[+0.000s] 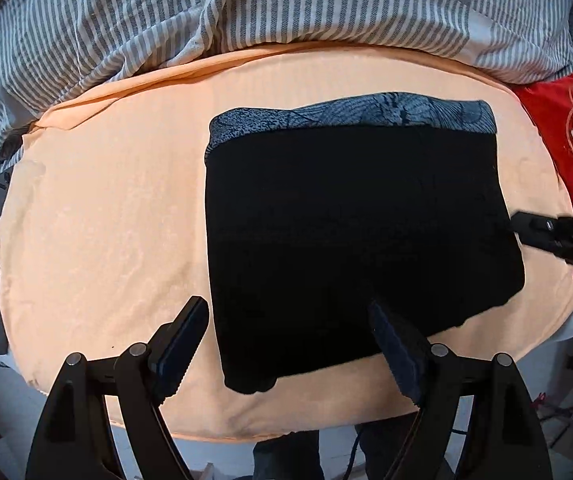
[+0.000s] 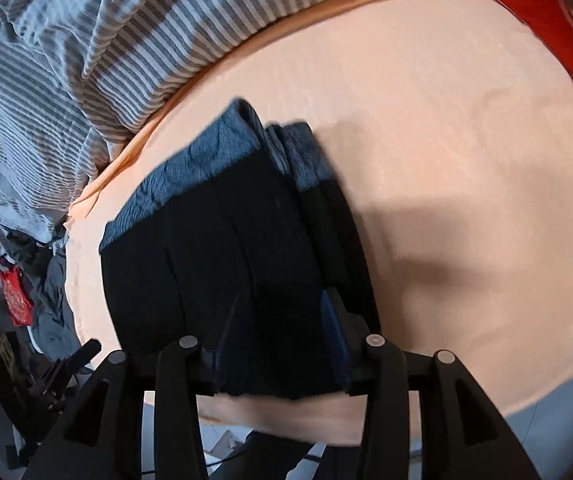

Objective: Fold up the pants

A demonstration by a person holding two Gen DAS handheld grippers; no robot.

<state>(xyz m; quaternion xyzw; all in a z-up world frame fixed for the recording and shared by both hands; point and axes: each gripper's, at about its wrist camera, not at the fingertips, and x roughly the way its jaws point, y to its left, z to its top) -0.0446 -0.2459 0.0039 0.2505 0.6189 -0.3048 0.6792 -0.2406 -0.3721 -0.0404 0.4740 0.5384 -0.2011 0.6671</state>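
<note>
The black pants lie folded into a thick rectangle on the peach sheet, with a blue-grey patterned waistband along the far edge. My left gripper is open, its jaws wide apart just above the fold's near edge, holding nothing. My right gripper sits at the fold's right end, its jaws partly closed with the stacked layers of the pants between them. It shows as a black tip at the right edge of the left wrist view.
A grey-and-white striped duvet is bunched along the far side of the bed. A red embroidered cushion lies at the far right. Clothes and clutter lie off the bed's left side. The floor shows below the near edge.
</note>
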